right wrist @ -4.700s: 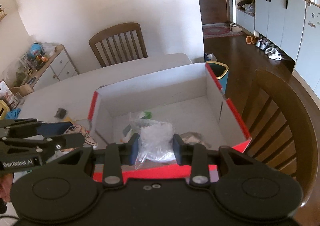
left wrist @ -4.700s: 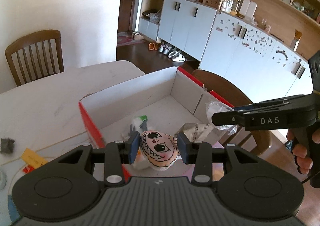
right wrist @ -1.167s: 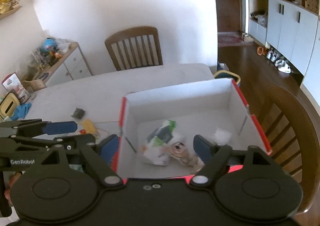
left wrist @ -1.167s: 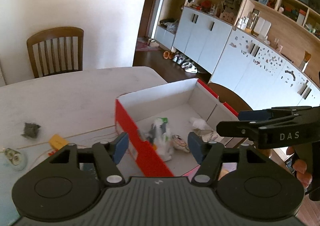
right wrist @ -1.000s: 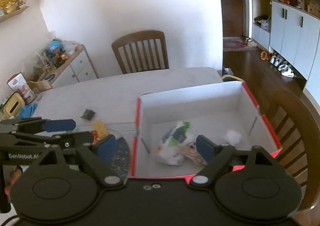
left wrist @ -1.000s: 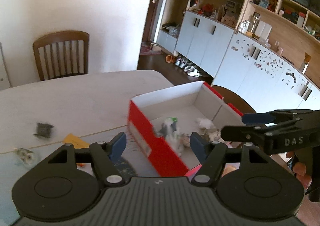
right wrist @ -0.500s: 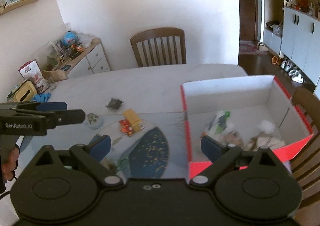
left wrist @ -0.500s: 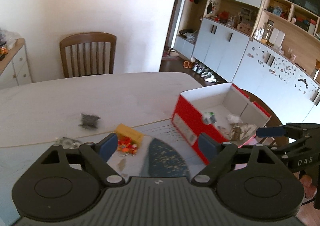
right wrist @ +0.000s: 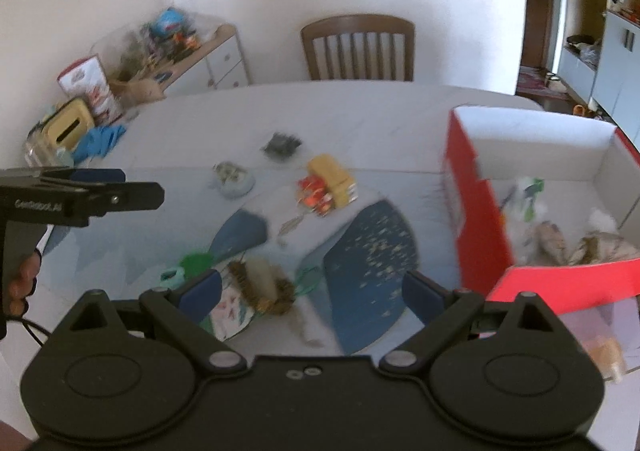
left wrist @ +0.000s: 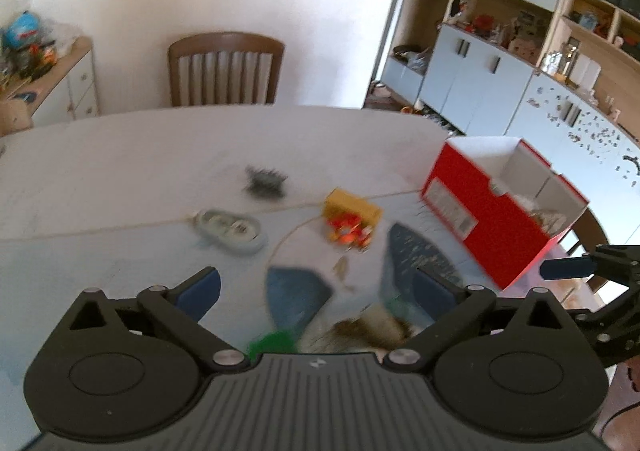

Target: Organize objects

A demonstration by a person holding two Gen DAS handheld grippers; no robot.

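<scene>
Red cardboard box (right wrist: 480, 219) sits at the right of the surface (left wrist: 120, 163), already holding several items. Step in hand, by judgement: reaching for the next loose objects. Left hand-held gripper (left wrist: 316, 291) has just been opening; its jaws are spread and empty. Right hand-held gripper (right wrist: 312, 291) likewise spread, empty, angled down over a furry brown toy (right wrist: 262, 283). Yellow block (left wrist: 352, 207), red toy (left wrist: 348, 233) and grey case (left wrist: 230, 229) lie beyond. Next move calls for descent and closure on one.
</scene>
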